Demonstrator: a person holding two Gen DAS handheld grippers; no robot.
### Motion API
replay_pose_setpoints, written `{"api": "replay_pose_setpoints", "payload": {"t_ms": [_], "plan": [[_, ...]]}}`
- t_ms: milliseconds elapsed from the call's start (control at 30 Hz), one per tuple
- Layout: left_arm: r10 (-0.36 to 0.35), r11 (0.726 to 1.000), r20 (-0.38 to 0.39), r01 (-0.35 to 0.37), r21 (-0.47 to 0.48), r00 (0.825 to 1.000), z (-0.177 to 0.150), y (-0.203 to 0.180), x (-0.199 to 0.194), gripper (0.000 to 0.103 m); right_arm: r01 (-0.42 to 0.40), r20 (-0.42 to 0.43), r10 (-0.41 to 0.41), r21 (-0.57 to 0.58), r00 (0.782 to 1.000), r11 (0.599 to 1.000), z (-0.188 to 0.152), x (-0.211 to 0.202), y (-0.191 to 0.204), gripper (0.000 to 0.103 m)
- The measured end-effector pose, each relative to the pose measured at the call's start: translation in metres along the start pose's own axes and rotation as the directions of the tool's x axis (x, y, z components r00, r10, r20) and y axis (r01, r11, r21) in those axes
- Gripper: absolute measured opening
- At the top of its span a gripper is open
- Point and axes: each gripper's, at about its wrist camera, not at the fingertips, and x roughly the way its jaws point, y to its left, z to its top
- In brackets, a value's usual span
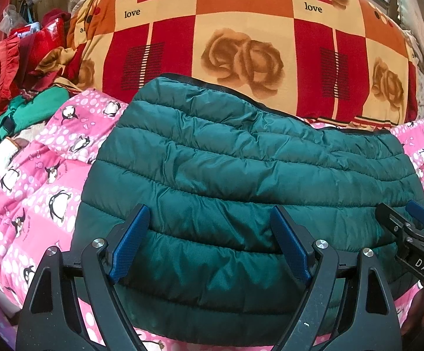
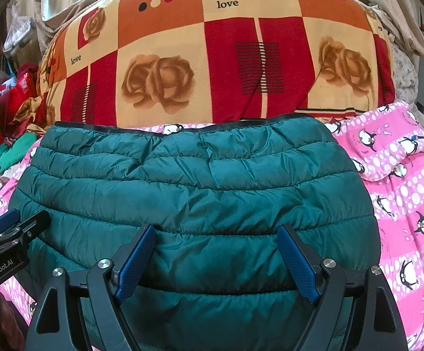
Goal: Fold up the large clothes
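Folded dark-green quilted puffer jacket [image 1: 241,169] lying flat on a pink penguin-print bedsheet [image 1: 36,181], its far hem just before a red-and-orange rose-print blanket [image 1: 241,35]. Left gripper [image 1: 209,242] above the jacket's near left part, jaws apart, nothing between them. Right gripper [image 2: 218,260] above the jacket's near right part, jaws likewise apart and empty. Heap of red and green clothes [image 1: 21,87] left of the jacket.
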Motion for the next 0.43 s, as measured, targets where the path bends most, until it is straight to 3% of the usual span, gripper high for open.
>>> {"api": "replay_pose_setpoints", "payload": {"t_ms": [433], "plan": [[-0.007, 1.000, 0.034, 0.007, 0.018, 0.999, 0.0019, -0.0001, -0.0036, 0.085, -0.001, 0.000, 0.001, 0.001, 1.000, 1.000, 0.0006, 0.0006, 0.0004, 0.083]]}}
